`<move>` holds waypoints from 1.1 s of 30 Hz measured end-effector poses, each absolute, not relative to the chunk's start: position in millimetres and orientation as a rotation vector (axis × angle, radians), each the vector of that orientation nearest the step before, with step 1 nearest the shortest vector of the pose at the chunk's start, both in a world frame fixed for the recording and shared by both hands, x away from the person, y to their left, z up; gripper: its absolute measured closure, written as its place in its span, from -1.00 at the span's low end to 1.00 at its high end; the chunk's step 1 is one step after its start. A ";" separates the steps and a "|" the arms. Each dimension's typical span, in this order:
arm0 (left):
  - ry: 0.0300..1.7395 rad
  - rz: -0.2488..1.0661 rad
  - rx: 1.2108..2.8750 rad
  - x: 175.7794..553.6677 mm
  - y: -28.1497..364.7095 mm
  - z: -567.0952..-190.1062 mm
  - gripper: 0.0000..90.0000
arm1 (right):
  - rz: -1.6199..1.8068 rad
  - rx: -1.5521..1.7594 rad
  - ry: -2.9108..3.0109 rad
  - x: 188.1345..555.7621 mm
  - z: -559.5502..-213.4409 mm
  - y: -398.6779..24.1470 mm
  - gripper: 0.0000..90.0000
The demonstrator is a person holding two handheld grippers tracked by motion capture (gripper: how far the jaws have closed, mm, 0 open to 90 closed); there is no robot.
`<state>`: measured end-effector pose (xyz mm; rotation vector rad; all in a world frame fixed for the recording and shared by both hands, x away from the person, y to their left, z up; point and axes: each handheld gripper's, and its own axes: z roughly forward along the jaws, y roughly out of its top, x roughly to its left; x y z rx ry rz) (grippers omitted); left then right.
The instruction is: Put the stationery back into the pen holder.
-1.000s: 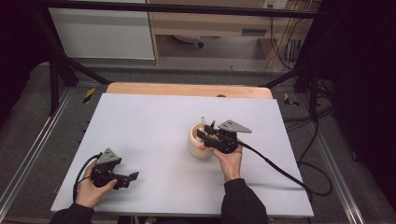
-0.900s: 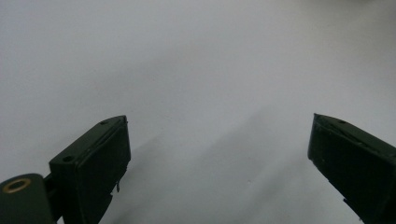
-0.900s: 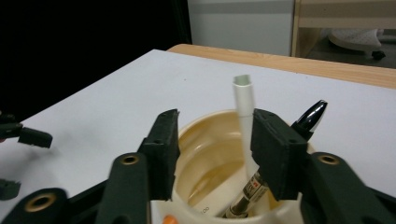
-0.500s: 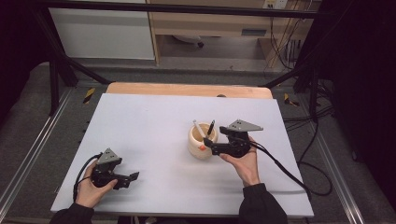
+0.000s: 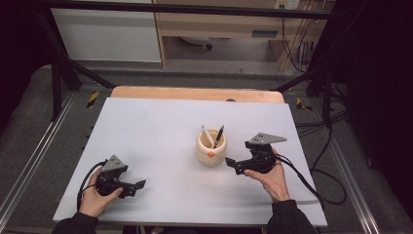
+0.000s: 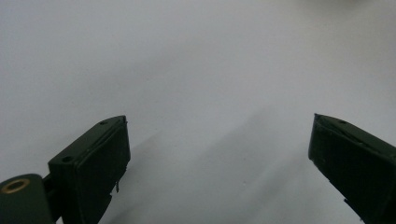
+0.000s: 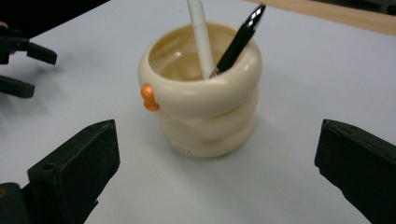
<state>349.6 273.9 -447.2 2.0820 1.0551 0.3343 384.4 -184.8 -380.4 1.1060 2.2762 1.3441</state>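
A cream ringed cup with an orange knob stands upright at the table's middle. A white pen and a black pen lean inside it. My right gripper sits just right of the cup and points at it. Its jaws have just been opening and now stand wide, apart from the cup, with nothing held. My left gripper rests open over bare table at the front left.
The pale grey table top has a wooden strip along its far edge. In the right gripper view, the left gripper lies beyond the cup. A cable trails from the right gripper toward the table's right edge.
The right gripper has drawn back from over the cup's mouth to its right side, and its jaws have spread. The black pen now stands free in the cup. The left hand is still.
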 end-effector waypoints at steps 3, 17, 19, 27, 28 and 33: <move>1.053 0.334 2.083 349.5 273.7 -447.4 -0.88 | 1.339 1.116 2.296 382.1 -389.9 -193.1 -0.99; 1.037 0.337 2.089 349.7 273.4 -448.1 -0.88 | 1.234 1.182 2.361 373.0 -436.8 -231.4 -0.99; 1.037 0.339 2.093 349.8 273.6 -448.1 -0.88 | 1.233 1.181 2.362 371.2 -439.3 -236.8 -0.99; 1.031 0.342 2.102 349.4 272.7 -448.9 -0.88 | 1.253 1.176 2.354 364.1 -446.1 -255.8 -0.98; 1.032 0.342 2.101 349.3 272.7 -448.8 -0.88 | 1.254 1.177 2.356 363.2 -446.9 -256.9 -0.98; 1.029 0.342 2.103 349.2 272.9 -448.7 -0.88 | 1.256 1.161 2.369 360.4 -448.6 -259.1 -0.98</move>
